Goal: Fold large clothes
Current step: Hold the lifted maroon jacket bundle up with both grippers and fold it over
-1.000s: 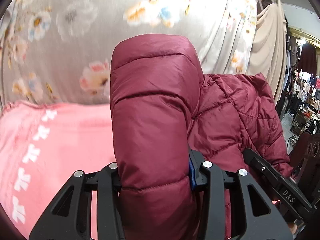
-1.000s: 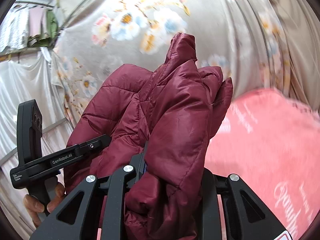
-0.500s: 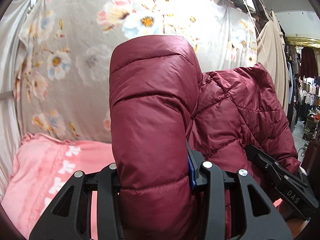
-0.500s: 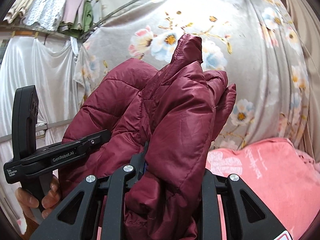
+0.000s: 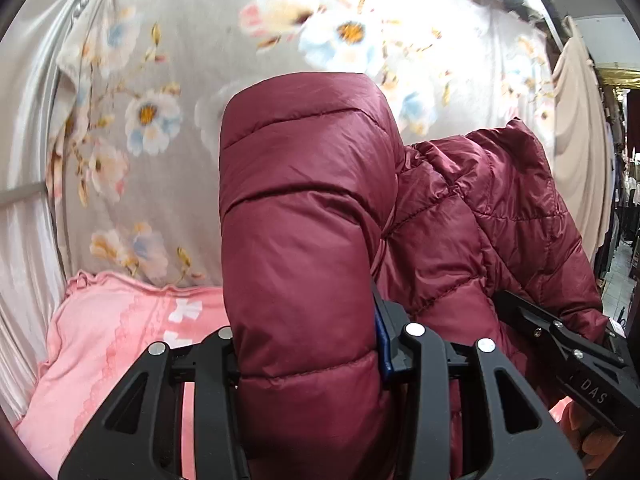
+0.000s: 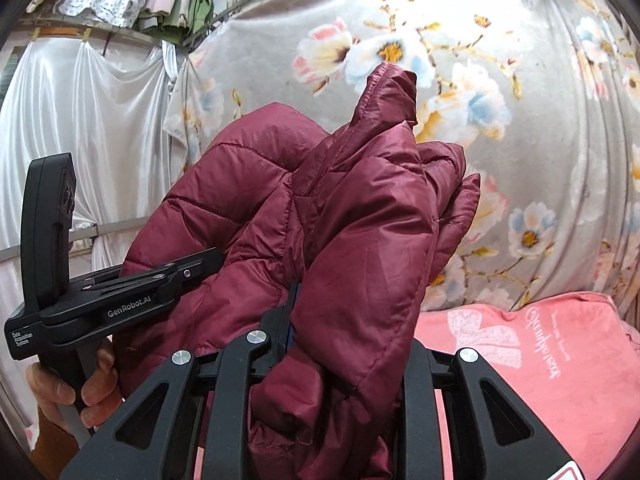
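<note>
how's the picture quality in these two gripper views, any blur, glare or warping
Left wrist view: the floral curtain is motion-blurred and washed out toward the top right, while the maroon jacket in the left tongs is sharp. Right wrist view: sharper overall, sheen on the jacket in the right tongs, text on the pink blanket readable. Both show fisheye curving and dark corners.

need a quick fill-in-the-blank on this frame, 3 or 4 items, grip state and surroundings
1. Both grippers are shut on the same maroon ____.
2. The left gripper clamps a thick padded roll of it, and the right gripper pinches a bunched fold, so the garment is held ____ the pink blanket.
3. The hanging cloth behind is printed with ____.
4. The handle of the left gripper is held by a bare ____.

Missing words: puffer jacket; above; flowers; hand
</note>
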